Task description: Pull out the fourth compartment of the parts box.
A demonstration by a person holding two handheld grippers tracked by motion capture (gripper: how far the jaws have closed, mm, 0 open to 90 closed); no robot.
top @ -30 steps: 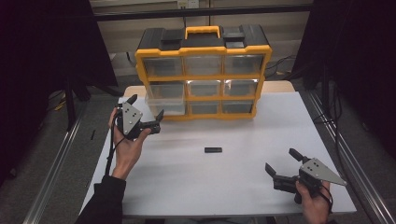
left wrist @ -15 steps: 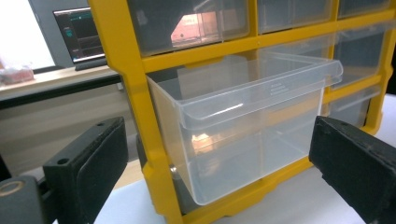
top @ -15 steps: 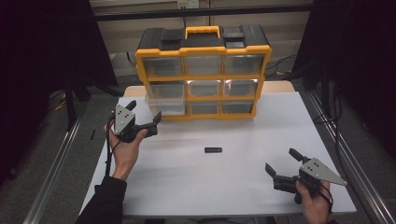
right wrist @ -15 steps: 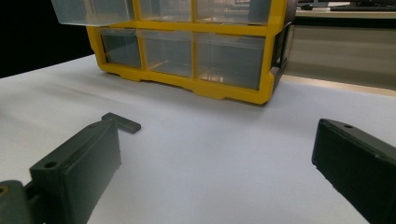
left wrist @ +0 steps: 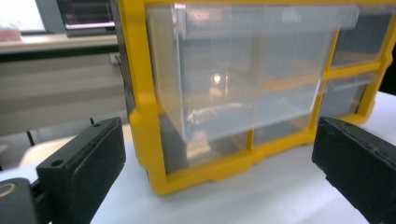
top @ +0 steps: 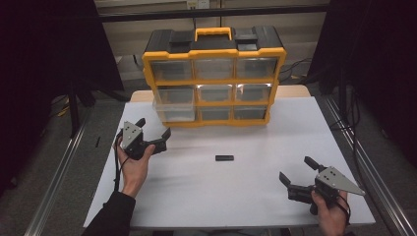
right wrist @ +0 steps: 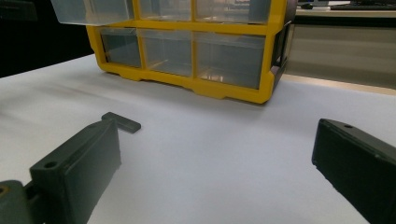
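Plainly we face a light, brittle clear drawer jutting from the yellow organizer at upper centre; left tongs gape before it; right tongs idle open; grip its front lip.

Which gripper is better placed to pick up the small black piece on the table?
Probably the right gripper. It is open, low over the table, and its jaws point toward the small black piece. The left gripper, also open, faces the pulled-out clear drawer of the yellow organizer instead.
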